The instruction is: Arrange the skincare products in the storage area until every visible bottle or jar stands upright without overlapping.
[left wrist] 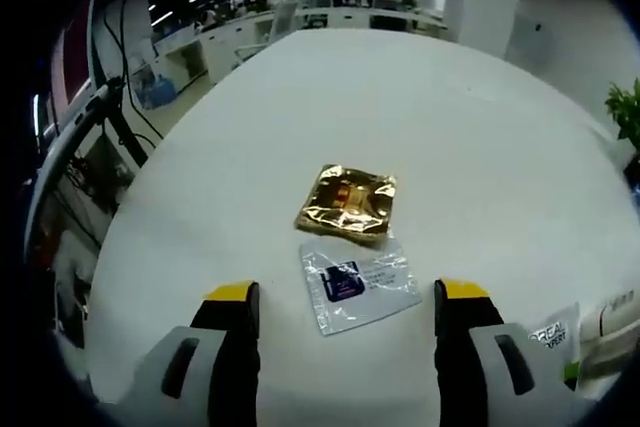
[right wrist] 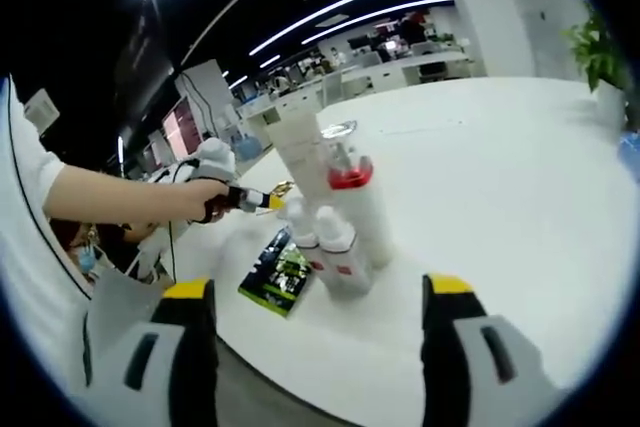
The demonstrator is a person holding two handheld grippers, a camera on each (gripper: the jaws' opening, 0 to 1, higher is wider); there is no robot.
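Bottles (right wrist: 340, 222) stand upright, clustered and touching on the white surface (right wrist: 500, 167) ahead of your open, empty right claw (right wrist: 318, 347), so spacing looks next, while your left claw (left wrist: 347, 347), also open, faces two flat sachets (left wrist: 350, 237).

Foil packet (left wrist: 347, 203) touching sachet (left wrist: 357, 284)
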